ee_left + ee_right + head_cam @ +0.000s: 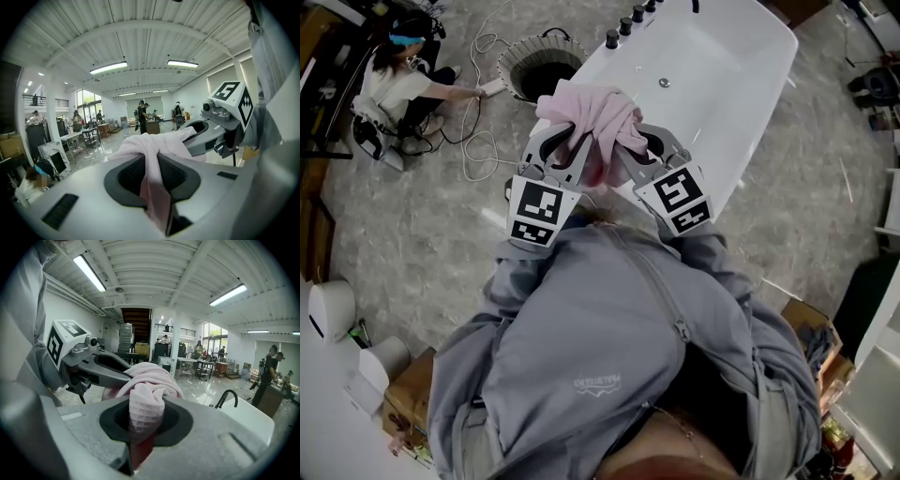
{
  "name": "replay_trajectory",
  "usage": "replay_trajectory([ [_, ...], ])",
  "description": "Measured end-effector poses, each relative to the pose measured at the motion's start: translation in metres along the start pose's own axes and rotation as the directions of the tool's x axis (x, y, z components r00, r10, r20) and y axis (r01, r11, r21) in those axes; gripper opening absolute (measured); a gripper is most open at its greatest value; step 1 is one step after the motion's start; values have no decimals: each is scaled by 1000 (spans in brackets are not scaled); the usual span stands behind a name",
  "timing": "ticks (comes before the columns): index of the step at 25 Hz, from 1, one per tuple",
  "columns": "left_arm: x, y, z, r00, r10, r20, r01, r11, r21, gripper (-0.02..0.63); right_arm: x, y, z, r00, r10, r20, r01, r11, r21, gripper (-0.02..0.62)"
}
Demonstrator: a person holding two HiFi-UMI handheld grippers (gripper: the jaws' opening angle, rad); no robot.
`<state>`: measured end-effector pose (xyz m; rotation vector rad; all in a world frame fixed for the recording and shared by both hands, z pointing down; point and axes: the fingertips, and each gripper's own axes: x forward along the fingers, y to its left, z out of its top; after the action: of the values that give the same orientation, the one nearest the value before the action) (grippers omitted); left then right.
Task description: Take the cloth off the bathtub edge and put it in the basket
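Note:
A pink cloth [592, 120] hangs bunched in the air over the near end of the white bathtub [712, 84], held from both sides. My left gripper [572, 148] is shut on its left part; in the left gripper view the cloth [152, 161] runs down between the dark pads. My right gripper [630, 145] is shut on the right part, and the right gripper view shows waffle-textured cloth [145, 411] pinched between its pads. A round wire basket [541, 66] stands on the floor left of the tub, beyond the cloth.
A seated person [401, 80] reaches toward the basket at the upper left, with cables [478, 141] on the floor. Black taps [628, 23] line the tub's far rim. Boxes [811, 323] lie at the lower right. Distant people and tables [145, 119] fill the hall.

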<state>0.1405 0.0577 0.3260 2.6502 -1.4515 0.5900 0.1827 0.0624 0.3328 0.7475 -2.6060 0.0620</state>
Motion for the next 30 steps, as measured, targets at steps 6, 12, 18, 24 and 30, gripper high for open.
replay_trajectory([
  [6, -12, 3, 8, 999, 47, 17, -47, 999, -4, 74, -2, 6, 13, 999, 29, 29, -29, 999, -23, 57],
  [12, -30, 17, 3, 994, 111, 22, -111, 994, -18, 74, 11, 21, 24, 996, 77, 49, -74, 996, -56, 57],
  [18, -51, 25, 0, 985, 173, 16, -172, 985, -27, 74, 17, 38, 35, 990, 130, 61, -126, 989, -78, 57],
  [24, -71, 40, -9, 972, 235, 6, -234, 971, -53, 74, 32, 57, 44, 980, 189, 68, -181, 978, -105, 57],
  [30, -88, 57, -18, 958, 287, -5, -286, 955, -77, 74, 50, 73, 53, 968, 244, 63, -235, 964, -127, 57],
])
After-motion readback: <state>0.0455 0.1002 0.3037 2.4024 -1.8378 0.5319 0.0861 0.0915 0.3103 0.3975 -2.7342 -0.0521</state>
